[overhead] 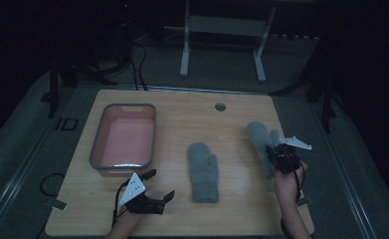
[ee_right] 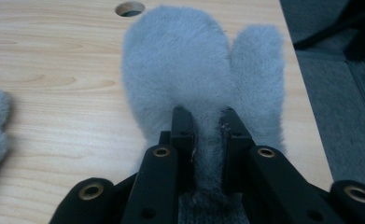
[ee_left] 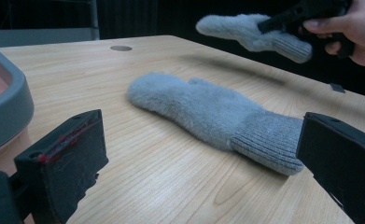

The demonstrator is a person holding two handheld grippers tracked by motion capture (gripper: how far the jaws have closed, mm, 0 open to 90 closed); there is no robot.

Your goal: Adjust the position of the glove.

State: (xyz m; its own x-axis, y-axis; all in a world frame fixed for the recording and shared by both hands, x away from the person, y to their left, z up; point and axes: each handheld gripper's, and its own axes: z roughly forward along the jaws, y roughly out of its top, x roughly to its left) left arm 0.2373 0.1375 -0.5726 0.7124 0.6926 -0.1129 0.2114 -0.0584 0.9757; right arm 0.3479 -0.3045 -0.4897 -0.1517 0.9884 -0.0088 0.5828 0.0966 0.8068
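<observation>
Clamped in the right gripper (overhead: 276,154): a fluffy grey wool mitten (ee_right: 189,79), jaws pinched on the fabric just above its ribbed cuff, lifted off the light wooden table (overhead: 182,114) near the right edge. Wide apart and holding nothing: the jaws of the left gripper (overhead: 152,189), low at the near left corner. Flat on the tabletop between the two grippers: a second grey mitten (overhead: 203,172), cuff toward the person, thumb to the right. Left of it, well apart: a shallow pink plastic tub with a grey rim (overhead: 95,144). Near the far edge: a small round hole (overhead: 220,106). Beyond the table: dim room, grey floor, a white metal frame (overhead: 184,45), dark cables (overhead: 140,64).
</observation>
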